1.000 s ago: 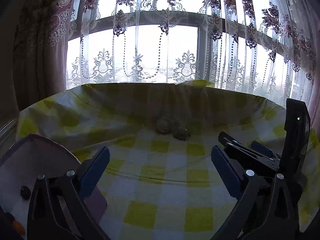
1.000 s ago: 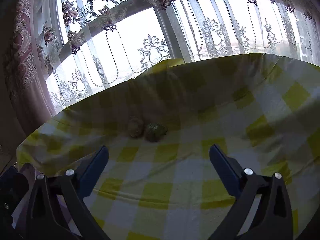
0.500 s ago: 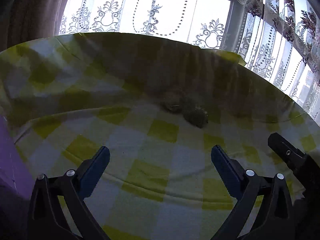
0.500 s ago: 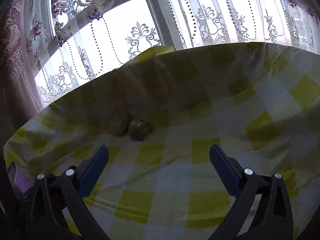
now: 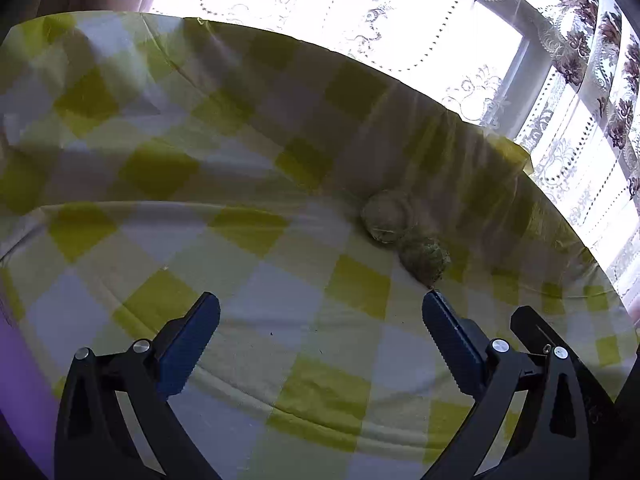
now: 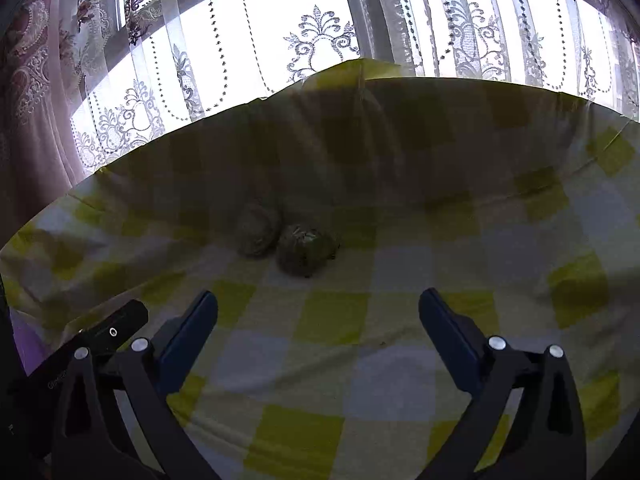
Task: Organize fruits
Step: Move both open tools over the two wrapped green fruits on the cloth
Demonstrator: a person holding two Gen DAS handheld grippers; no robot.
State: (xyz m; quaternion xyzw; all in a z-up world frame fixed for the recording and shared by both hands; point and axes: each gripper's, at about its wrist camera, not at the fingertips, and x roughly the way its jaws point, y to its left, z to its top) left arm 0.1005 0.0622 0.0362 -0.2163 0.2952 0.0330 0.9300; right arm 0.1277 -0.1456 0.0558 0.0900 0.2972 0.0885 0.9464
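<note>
Two round greenish-brown fruits lie touching each other on the yellow-and-white checked cloth. In the left wrist view the paler fruit (image 5: 387, 216) is farther and the darker one (image 5: 425, 258) sits just beyond my right fingertip. My left gripper (image 5: 320, 312) is open and empty above the cloth. In the right wrist view the same pair, the paler fruit (image 6: 258, 235) and the darker fruit (image 6: 305, 254), lies ahead and a little left of centre. My right gripper (image 6: 318, 310) is open with nothing between its fingers.
The checked tablecloth (image 5: 256, 264) covers the whole table, which ends at a lace curtain and bright window (image 6: 320, 36). A purple container edge (image 5: 20, 392) shows at the lower left. The other gripper's black body (image 6: 80, 344) sits at the left of the right wrist view.
The left gripper swung left and tilted down, so the fruits now sit to its right and closer. The right gripper moved nearer to the fruits. Both stayed open.
</note>
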